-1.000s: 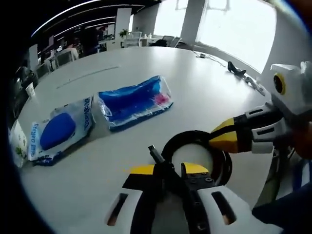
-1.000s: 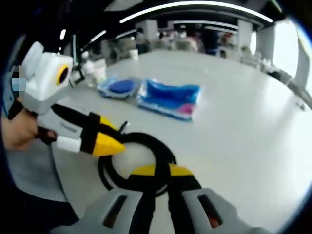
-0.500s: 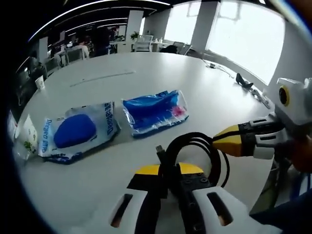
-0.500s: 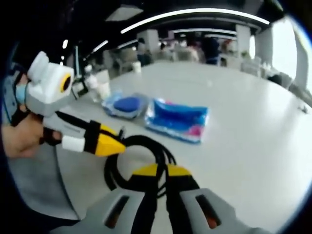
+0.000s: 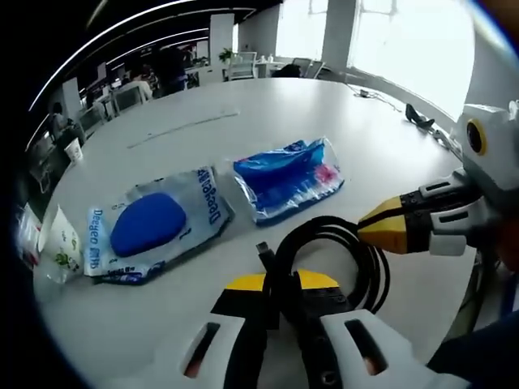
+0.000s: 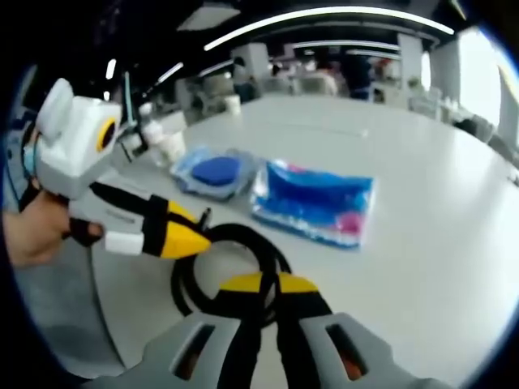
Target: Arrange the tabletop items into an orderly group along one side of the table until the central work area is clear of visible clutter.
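A coiled black cable (image 5: 328, 229) hangs just above the white round table (image 5: 186, 101). My left gripper (image 5: 274, 279) is shut on the coil's near side, with the plug end sticking up beside its tips. My right gripper (image 5: 363, 231) comes in from the right, shut on the coil's other side. In the right gripper view the right gripper (image 6: 269, 279) grips the cable (image 6: 243, 237), and the left gripper (image 6: 204, 239) holds it from the left. Beyond the coil lie two plastic packets: a blue-and-pink one (image 5: 288, 174) (image 6: 316, 203) and one with a blue oval (image 5: 150, 223) (image 6: 215, 172).
A small white packet (image 5: 58, 247) lies at the table's left edge, beside the oval packet. Cups and a bottle (image 6: 162, 142) stand past the packets. A dark object (image 5: 418, 115) rests near the far right rim. A hand (image 6: 36, 231) holds the left gripper.
Both grippers have carried the coil forward together, so the two blue packets now lie closer to it. Both grips on the cable are unchanged.
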Demonstrator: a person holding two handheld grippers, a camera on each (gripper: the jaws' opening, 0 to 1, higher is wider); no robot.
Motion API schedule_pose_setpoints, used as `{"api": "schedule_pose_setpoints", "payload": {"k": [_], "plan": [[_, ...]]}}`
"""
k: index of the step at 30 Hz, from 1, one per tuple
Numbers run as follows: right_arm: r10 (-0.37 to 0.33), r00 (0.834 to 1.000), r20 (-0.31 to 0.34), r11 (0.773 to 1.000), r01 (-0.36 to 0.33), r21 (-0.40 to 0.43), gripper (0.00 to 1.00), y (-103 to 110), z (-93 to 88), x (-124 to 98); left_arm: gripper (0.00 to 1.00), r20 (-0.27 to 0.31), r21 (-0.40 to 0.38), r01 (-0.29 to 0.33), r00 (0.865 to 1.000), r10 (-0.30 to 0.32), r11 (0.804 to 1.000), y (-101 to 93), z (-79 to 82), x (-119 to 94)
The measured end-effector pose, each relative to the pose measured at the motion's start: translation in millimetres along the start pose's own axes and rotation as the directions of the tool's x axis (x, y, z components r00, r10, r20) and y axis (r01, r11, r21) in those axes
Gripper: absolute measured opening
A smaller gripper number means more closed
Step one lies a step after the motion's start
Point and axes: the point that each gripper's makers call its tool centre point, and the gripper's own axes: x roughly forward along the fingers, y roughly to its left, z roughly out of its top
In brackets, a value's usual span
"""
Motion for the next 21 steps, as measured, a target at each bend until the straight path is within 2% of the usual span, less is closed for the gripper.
{"api": "schedule_pose_setpoints", "payload": {"k": [8, 10, 21], "plan": [[-0.004, 1.000, 0.008, 1.000, 0.004, -0.007, 0.01, -0.7, -3.1, 4.6, 0.11, -0.005, 0.044, -0.020, 1.000, 0.020, 0.999, 1.9, -1.3, 3.2], [-0.003, 1.000, 0.008, 1.000, 0.003, 0.006, 0.01, -1.8, -4.7, 5.2, 0.11, -0.003, 0.086, -0.028, 1.000, 0.028, 0.996, 2.1, -1.3, 5.2], [-0.006, 1.000, 0.009, 1.000, 0.006, 0.013, 0.02, -2.9, -8.9, 6.3, 0.12, 0.023, 0.097, -0.047, 0.999, 0.045, 0.994, 1.3, -0.7, 7.7]]}}
